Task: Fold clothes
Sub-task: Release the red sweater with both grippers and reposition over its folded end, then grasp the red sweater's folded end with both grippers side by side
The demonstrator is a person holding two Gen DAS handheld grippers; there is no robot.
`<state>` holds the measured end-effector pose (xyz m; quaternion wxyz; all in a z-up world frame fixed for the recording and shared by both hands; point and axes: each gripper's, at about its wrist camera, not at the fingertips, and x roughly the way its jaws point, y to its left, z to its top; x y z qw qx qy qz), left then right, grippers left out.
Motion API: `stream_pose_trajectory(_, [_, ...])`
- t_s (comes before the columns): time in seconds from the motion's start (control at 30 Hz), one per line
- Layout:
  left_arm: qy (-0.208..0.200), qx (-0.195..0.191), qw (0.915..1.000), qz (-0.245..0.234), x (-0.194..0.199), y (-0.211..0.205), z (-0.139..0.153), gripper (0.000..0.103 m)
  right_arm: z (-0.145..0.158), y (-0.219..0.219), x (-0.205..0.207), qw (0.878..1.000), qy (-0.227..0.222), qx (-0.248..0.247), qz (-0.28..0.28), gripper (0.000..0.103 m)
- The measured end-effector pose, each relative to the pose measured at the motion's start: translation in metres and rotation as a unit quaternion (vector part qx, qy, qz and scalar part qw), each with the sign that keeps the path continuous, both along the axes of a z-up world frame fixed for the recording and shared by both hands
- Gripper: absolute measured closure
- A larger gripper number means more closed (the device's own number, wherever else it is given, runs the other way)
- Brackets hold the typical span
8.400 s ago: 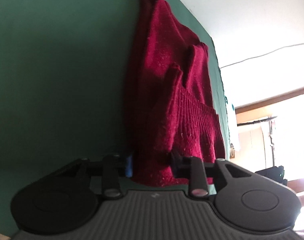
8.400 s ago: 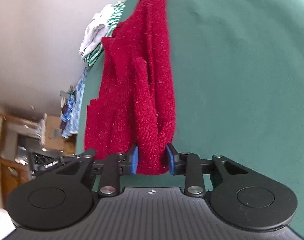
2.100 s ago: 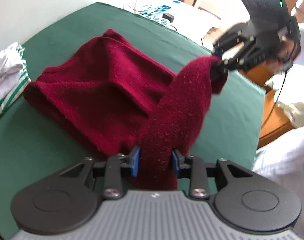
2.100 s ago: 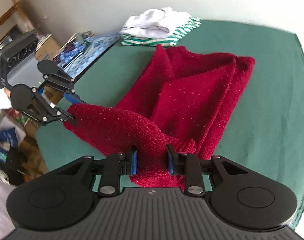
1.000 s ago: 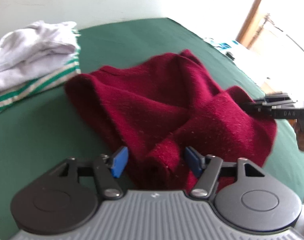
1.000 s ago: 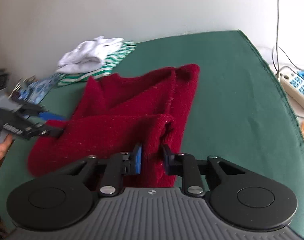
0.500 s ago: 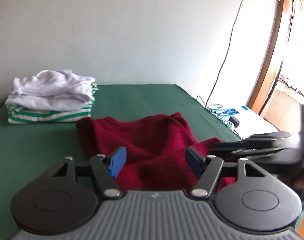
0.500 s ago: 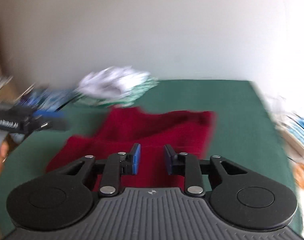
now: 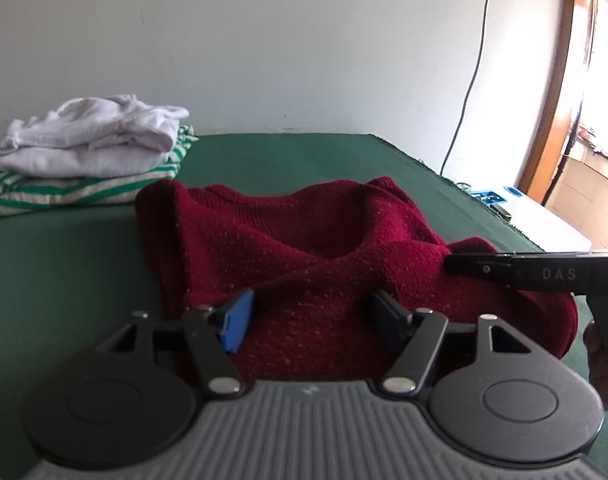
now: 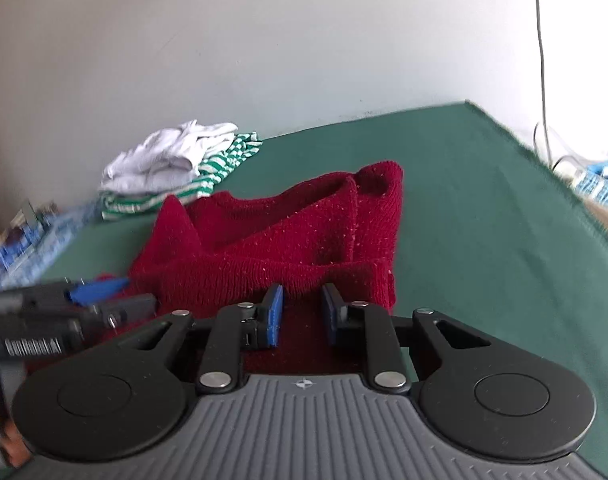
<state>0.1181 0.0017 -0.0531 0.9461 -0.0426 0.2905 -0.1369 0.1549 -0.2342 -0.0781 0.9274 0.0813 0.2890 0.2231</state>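
Now folded into a thick bundle, a dark red knitted sweater lies on a green-covered table, its layers doubled over one another and its near edge facing both cameras. From the left wrist view, the left gripper hangs just above the bundle's near edge with its jaws spread wide, blue pads apart and nothing caught between them; the sweater shows in the gap below but is not pinched. From the right wrist view, the right gripper sits low over the sweater's near right corner, its jaws parted by a narrower gap, with red knit visible beneath that gap and no fabric held between the pads. Each tool also appears in the other's picture: the right gripper reaches in edge-on from the right of the left view, its tip at the sweater's right side, with part of the person's right hand on its handle, while the left gripper enters blurred at the left of the right view, beside the sweater's left edge. Near the wall at the far left of the table stands a stack of folded clothes, white garments on top of a green-and-white striped one, well apart from the sweater. A dark cable runs down the pale wall at the right.
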Motion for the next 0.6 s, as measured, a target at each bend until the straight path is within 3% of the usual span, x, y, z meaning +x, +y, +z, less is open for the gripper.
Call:
stream_pose_trajectory(0.17, [0.005, 0.005, 0.9997, -0.023, -0.001, 0.003, 0.001, 0.031, 0.007, -0.007, -0.001, 1.000, 0.022, 0.017, 0.002, 0.083])
stream_pose_trajectory(0.3, [0.010, -0.024, 0.9994, -0.021, 0.000, 0.010, 0.004, 0.030, 0.001, -0.012, -0.002, 0.999, 0.023, 0.026, -0.011, 0.088])
stream_pose_trajectory(0.33, [0.009, -0.025, 0.9994, -0.022, -0.002, 0.011, 0.008, 0.030, 0.001, -0.008, -0.005, 0.999, 0.019, 0.020, -0.017, 0.087])
stream_pose_trajectory(0.4, [0.007, -0.028, 0.9993, -0.024, -0.007, 0.011, 0.016, 0.030, 0.012, 0.011, -0.011, 0.999, 0.005, -0.039, -0.012, 0.087])
stream_pose_trajectory(0.47, [0.005, -0.030, 0.9992, -0.025, -0.011, 0.012, 0.024, 0.021, 0.028, 0.030, -0.018, 0.995, -0.004, -0.097, -0.003, 0.079])
stream_pose_trajectory(0.53, [-0.007, -0.029, 0.9995, -0.013, -0.018, 0.018, 0.033, 0.009, 0.044, 0.024, -0.025, 0.999, 0.002, -0.053, -0.011, 0.061])
stream_pose_trajectory(0.6, [-0.023, -0.035, 0.9991, 0.003, -0.026, 0.030, 0.043, 0.003, 0.057, 0.013, -0.034, 1.000, -0.006, -0.012, -0.024, 0.053])
